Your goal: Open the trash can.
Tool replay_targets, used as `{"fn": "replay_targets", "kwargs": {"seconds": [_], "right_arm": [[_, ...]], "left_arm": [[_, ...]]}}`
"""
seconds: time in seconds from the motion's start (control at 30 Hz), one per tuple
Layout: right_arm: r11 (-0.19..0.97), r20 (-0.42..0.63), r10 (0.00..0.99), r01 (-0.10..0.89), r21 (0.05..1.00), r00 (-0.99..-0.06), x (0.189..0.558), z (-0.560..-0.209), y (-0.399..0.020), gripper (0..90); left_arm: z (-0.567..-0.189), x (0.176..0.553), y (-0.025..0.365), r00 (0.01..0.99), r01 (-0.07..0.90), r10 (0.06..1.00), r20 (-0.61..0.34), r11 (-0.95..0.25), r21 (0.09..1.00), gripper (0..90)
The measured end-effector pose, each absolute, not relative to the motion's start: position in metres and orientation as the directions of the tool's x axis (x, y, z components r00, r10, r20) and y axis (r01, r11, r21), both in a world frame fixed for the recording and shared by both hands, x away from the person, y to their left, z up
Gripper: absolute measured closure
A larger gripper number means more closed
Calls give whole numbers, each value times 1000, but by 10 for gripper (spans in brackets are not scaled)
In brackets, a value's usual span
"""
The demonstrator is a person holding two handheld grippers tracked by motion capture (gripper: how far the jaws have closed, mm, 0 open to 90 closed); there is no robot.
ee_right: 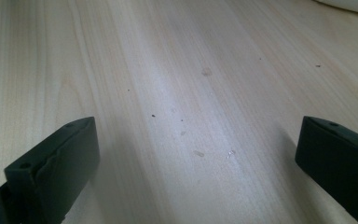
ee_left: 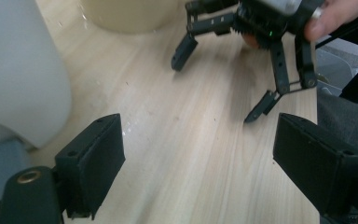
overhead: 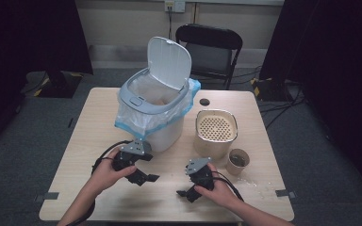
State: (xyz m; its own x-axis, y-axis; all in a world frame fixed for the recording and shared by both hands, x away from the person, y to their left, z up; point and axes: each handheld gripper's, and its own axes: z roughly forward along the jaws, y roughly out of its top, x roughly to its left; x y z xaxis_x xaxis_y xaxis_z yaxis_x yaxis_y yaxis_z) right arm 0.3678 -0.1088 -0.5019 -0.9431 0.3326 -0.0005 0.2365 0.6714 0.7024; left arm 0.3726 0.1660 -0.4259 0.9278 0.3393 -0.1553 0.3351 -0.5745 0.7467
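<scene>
Jaws of the left tool (overhead: 146, 169) and the right tool (overhead: 185, 181) stand wide apart with nothing in them, low over the near worktop (overhead: 94, 141). Just right of the right tool, beside the sieve pot (overhead: 215, 136), stands the cup (overhead: 238, 161). It looks like light, soft paper that would crush easily, so a gentle hold across its upper wall seems best. Something dark lies in it. Farther left the bin (overhead: 162, 132), lid (overhead: 169, 61) up, is lined with a bag (overhead: 132, 120); its contents are unclear.
</scene>
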Motion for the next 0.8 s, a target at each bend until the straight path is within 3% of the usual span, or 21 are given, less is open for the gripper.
{"fn": "replay_targets", "kwargs": {"seconds": [0.57,0.67,0.7,0.8], "right_arm": [[673,6,316,228,704,-949,369,-501,-114,8],[668,1,324,229,708,-946,369,-500,-115,71],[659,6,328,234,715,-945,370,-498,-117,151],[662,18,320,237,711,-947,371,-497,-118,140]], "left_arm": [[-475,360,164,928,342,341,-149,-628,699,160],[-478,358,163,934,317,337,-117,-633,706,160],[-479,358,163,935,309,337,-105,-639,704,160],[-482,356,163,938,295,335,-85,-648,702,160]]}}
